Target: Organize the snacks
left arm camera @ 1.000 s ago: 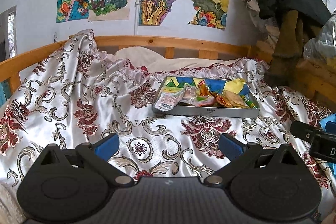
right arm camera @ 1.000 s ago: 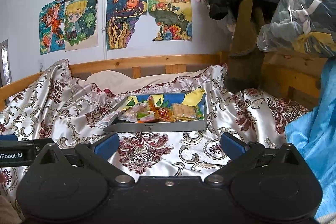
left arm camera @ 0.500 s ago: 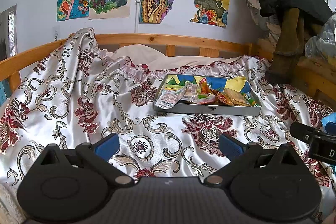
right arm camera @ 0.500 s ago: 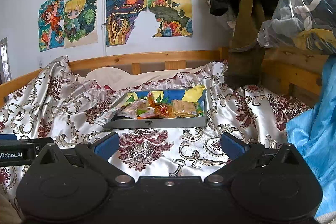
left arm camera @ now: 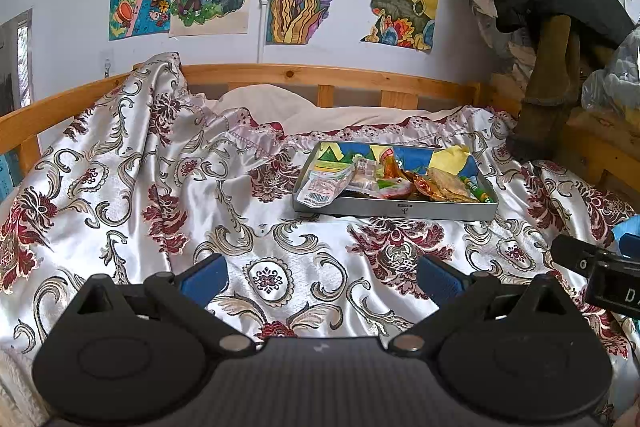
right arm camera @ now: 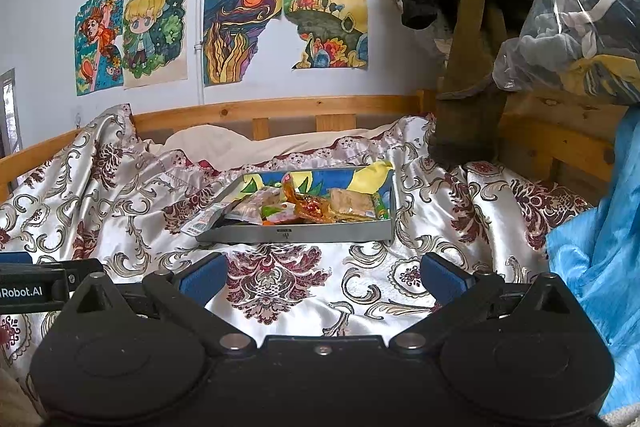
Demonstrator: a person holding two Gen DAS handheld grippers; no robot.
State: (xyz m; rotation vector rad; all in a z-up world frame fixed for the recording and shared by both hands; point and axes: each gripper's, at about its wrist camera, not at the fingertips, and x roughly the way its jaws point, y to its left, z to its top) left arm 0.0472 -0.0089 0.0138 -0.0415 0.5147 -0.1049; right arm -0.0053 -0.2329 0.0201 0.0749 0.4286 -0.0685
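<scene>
The left gripper [left arm camera: 320,273] is held low over the patterned bedspread [left arm camera: 132,195], jaws spread wide and empty, presumably staged for a reach. Ahead, the snacks [left arm camera: 384,179] are piled in a grey tray [left arm camera: 396,211] resting on the bed, one packet [left arm camera: 320,187] overhanging its left rim. The right gripper [right arm camera: 322,273] is likewise spread, empty, well short of the tray.

Black left gripper [left arm camera: 320,277], right gripper [right arm camera: 322,275], blue-padded fingers [left arm camera: 202,279], silver screws.
</scene>
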